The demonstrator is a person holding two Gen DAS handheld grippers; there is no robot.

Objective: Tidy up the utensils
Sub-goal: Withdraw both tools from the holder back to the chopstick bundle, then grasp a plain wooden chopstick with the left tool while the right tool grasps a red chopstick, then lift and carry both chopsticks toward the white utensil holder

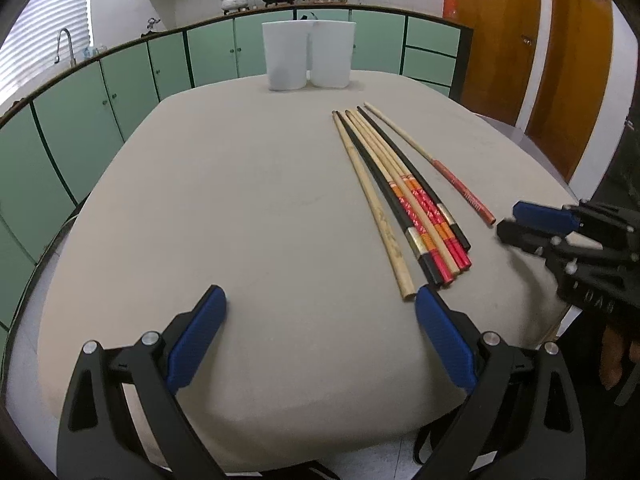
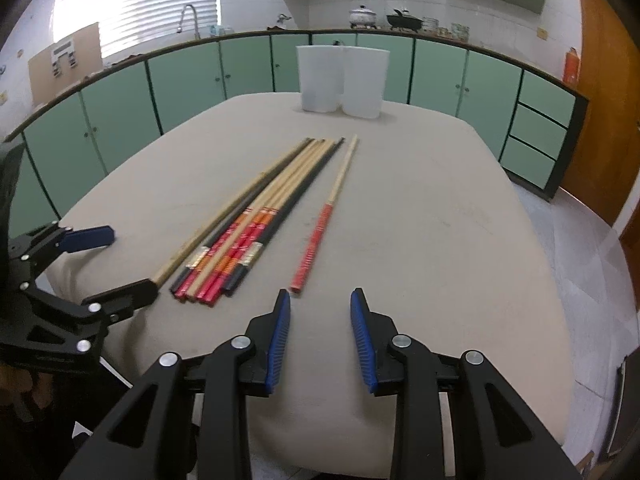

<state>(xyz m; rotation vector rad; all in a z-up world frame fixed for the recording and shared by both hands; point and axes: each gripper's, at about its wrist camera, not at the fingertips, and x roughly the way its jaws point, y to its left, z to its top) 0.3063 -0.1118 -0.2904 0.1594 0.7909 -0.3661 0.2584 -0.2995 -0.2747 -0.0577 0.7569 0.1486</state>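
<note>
Seven chopsticks (image 2: 256, 216) and two white cups (image 2: 342, 80) on the table (image 2: 440, 220); both grippers' jaws spread.

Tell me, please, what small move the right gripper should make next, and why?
Probably ease the right gripper forward and slightly left so its open jaws straddle the red end of the lone chopstick. That stick lies apart from the bundle, its end just ahead of the left finger, and both white cups stand empty-looking at the far edge.
</note>
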